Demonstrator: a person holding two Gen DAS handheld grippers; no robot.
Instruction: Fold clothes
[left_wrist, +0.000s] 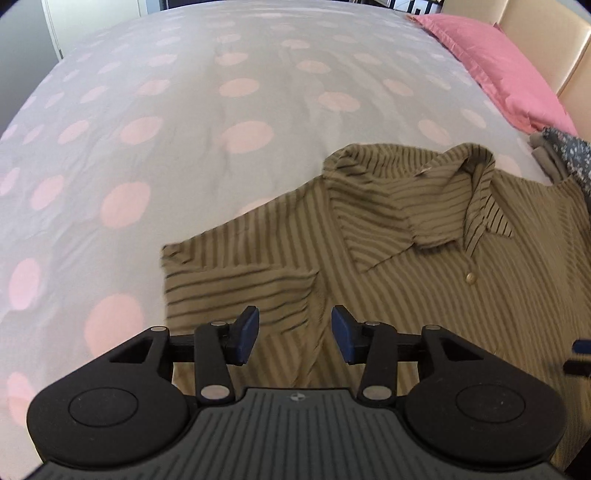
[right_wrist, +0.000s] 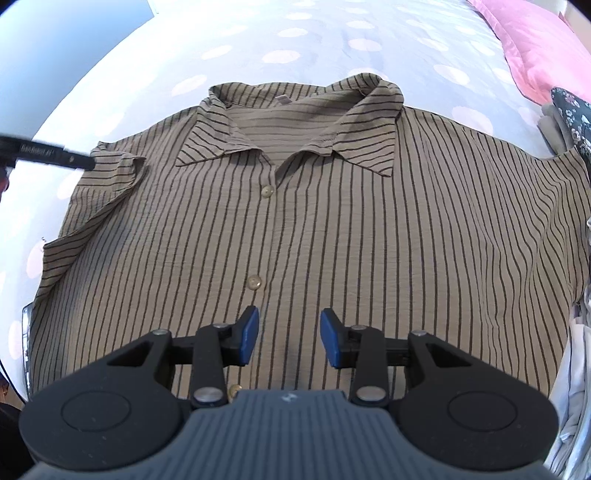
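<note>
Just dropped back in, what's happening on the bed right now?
A person with a gripper in each hand is folding a striped shirt spread face up on the dotted bedspread. The left gripper is open over the shirt's sleeve, which lies folded in. The right gripper hangs open over the button placket, holding nothing. A pink pillow lies beyond.

Left tool (left_wrist: 295, 334) agape above striped shirt (left_wrist: 424, 295); polka-dot bedspread (left_wrist: 184, 110), pink pillow (left_wrist: 498, 62) beyond

Both wrist cameras look steeply down, close over the striped shirt (left_wrist: 424, 266) on the dotted bedspread (left_wrist: 147, 110).
</note>
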